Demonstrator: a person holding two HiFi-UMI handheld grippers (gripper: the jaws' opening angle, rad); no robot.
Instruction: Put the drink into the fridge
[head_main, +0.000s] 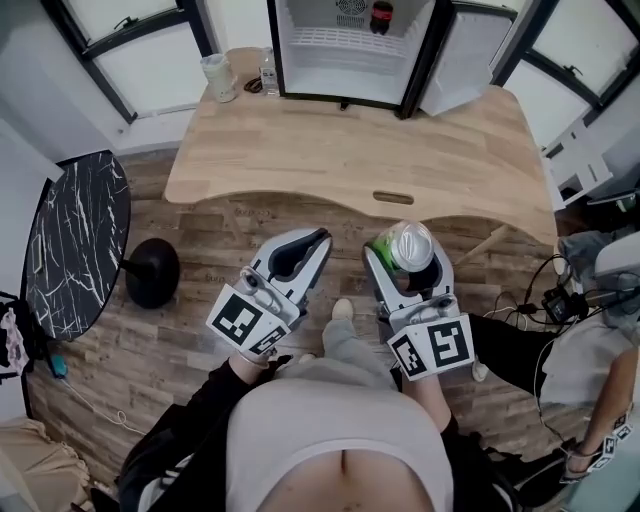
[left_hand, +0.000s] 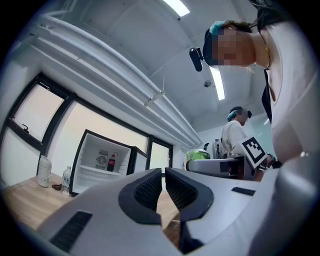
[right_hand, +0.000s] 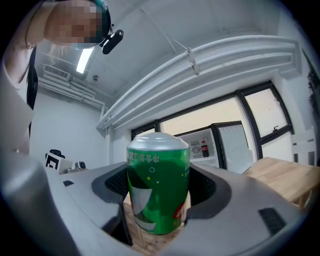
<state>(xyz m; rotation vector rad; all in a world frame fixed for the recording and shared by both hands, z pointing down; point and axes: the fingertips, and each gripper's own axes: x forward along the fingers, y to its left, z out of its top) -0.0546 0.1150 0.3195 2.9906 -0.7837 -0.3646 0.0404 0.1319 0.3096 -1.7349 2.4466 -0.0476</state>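
Right gripper (head_main: 406, 256) clamps the green can (right_hand: 158, 185); left gripper (head_main: 316, 240) (jaws closed on nothing) hangs at its nine o'clock; open fridge (head_main: 340, 78) stands at twelve.

Fridge (head_main: 340, 82): 1 counted.
Cans: 1, green can (head_main: 410, 243), well in front of fridge.
Btls: 2, cola btl (head_main: 381, 17) in fridge, clear btl (head_main: 268, 72) just L of fridge.
Cups: 1, cup (head_main: 219, 77), L of fridge.
Grippers: 2, left gripper (head_main: 318, 240), right gripper (head_main: 403, 254).

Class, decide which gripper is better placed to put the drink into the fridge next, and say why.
Right. The right gripper holds the green can between its jaws, facing the open fridge on the table. The left gripper is shut on nothing.
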